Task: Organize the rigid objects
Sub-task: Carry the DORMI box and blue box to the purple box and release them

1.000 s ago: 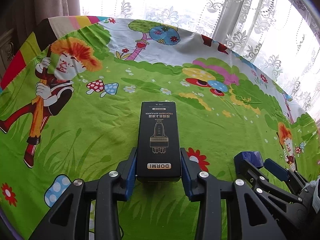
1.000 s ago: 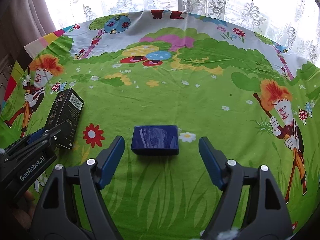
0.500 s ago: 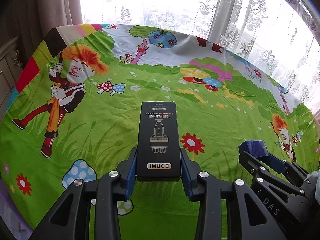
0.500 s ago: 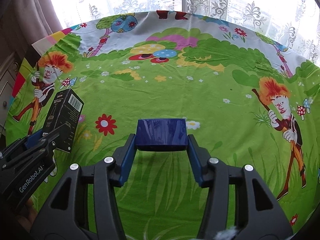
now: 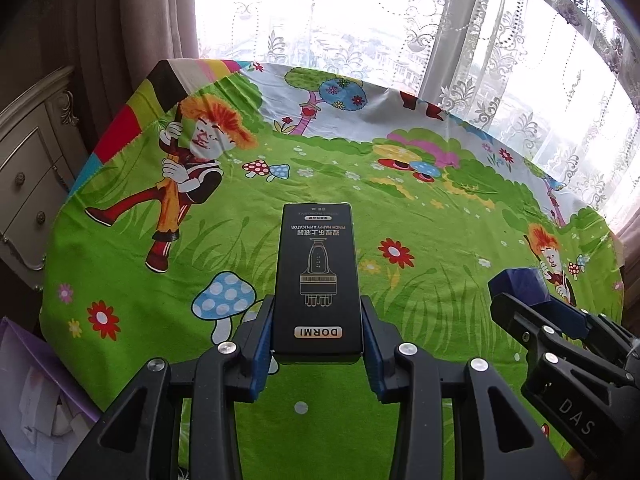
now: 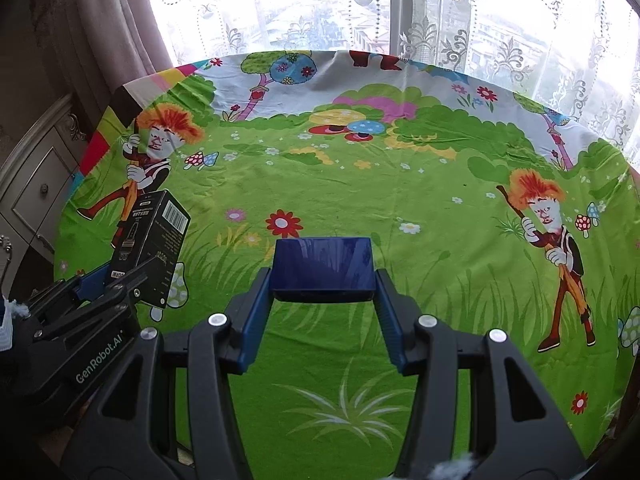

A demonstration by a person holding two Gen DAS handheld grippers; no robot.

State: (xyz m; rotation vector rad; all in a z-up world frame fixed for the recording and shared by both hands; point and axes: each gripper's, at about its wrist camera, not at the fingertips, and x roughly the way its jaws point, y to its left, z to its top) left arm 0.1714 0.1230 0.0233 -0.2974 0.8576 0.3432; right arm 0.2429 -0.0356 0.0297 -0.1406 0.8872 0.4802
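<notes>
Left gripper [image 5: 317,334] was angled downward over the tablecloth [image 5: 420,240], its blue pads clamped on the near end of the black box [image 5: 317,276] — the box was held clear of the cloth, long axis pointing away from the camera. Right gripper [image 6: 323,300], alongside and likewise angled downward, gripped the blue box [image 6: 323,266] by its two short sides — its jaws had just been closing, and the pads pressed on the box, which was off the cloth.
</notes>
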